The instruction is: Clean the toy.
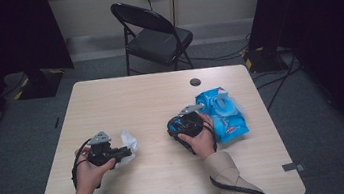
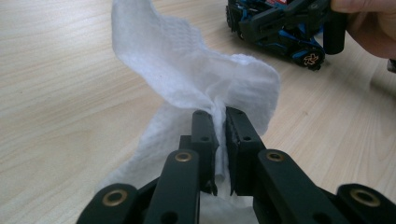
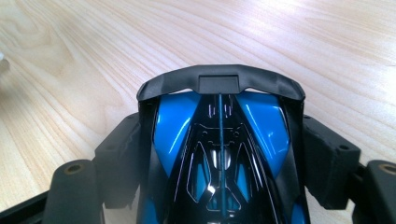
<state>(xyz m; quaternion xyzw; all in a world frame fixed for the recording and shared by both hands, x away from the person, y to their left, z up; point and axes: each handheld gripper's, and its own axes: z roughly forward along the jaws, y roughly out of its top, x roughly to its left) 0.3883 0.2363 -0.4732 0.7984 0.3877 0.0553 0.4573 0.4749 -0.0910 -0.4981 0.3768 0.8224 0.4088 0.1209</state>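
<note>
A white wet wipe [image 2: 196, 84] hangs crumpled from my left gripper [image 2: 220, 114], whose jaws are shut on it just above the wooden table [image 2: 56, 93]. In the high view that left gripper [image 1: 122, 151] sits at the table's left with the wipe [image 1: 129, 140] at its tip. My right gripper [image 3: 219, 135] is shut on a blue and black toy car [image 3: 219, 154], the jaws pressing both its sides. The car's black rear wing [image 3: 219, 81] points away over the table. The high view shows the right gripper [image 1: 181, 125] with the car [image 1: 176, 126] near the table's middle.
A blue pack of wipes [image 1: 223, 113] lies just right of the right hand. A small dark round spot [image 1: 195, 82] marks the table's far side. A black folding chair [image 1: 154, 34] stands beyond the table. Cables run over the floor at the right.
</note>
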